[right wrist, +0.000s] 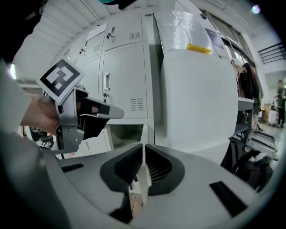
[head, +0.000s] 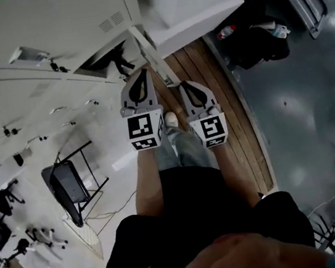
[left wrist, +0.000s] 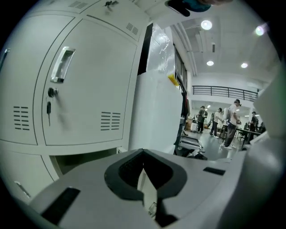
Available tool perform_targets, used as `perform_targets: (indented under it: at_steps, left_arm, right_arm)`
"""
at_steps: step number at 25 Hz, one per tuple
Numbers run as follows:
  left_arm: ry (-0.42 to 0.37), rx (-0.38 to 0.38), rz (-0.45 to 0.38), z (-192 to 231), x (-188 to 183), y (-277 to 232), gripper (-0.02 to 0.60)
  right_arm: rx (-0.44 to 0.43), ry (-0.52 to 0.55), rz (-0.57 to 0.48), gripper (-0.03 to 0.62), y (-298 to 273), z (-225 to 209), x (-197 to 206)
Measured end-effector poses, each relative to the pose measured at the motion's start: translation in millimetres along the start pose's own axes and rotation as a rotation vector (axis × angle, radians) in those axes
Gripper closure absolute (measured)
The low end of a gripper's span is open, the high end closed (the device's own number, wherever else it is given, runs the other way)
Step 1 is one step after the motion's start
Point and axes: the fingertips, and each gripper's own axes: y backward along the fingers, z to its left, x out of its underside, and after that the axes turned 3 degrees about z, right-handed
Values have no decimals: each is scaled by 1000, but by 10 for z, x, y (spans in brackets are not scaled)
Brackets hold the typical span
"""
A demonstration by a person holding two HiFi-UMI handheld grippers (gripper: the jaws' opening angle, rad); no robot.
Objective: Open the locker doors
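Fingers on my left gripper (left wrist: 143, 154) and right gripper (right wrist: 143, 148) are closed, empty; locker door (left wrist: 89, 89) looks stiff, light sheet metal; hook its handle (left wrist: 61, 65) at the left edge.

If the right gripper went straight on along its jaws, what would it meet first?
The right gripper, jaws together and empty, points at the white upright edge beside the open lower locker compartment, possibly a door seen edge-on. Nothing shows in between; depth is unclear.
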Motion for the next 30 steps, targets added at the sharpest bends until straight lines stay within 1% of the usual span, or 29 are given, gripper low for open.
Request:
perform_targets:
  at_steps: [4, 7, 12, 15, 18, 21, 24, 27, 30]
  left_arm:
    - [-8, -39, -58, -48, -408, 217, 572]
    - [-16, -40, -97, -96, -689, 274, 574]
    - [-46, -39, -151, -172, -1106, 415, 572]
    - [-60, -28, -189, -238, -1374, 463, 574]
    - [-72, -40, -224, -275, -1616, 539, 572]
    - [-68, -64, -234, -243, -1760, 639, 572]
    - [-68, -67, -234, -282, -1847, 731, 572]
    - [-111, -54, -250, -410, -1906, 768, 572]
    - [-128, -60, -266, -442, -1971, 767, 574]
  right_arm:
    - [-24, 20, -92, 563, 103, -99, -616]
    - [-21, 37, -157, 565, 100, -155, -1039]
    - [-38, 33, -245, 565, 160, -94, -1639]
    - [-23, 81, -265, 565, 220, -96, -1986]
    - [-12, 154, -299, 567, 306, -82, -2350]
    - [-35, 135, -298, 569, 330, -49, -2559]
    - [-37, 187, -284, 571, 393, 2, -2636]
    - [-41, 181, -309, 577, 450, -15, -2677]
    - [-56, 175, -321, 577, 451, -4, -2713]
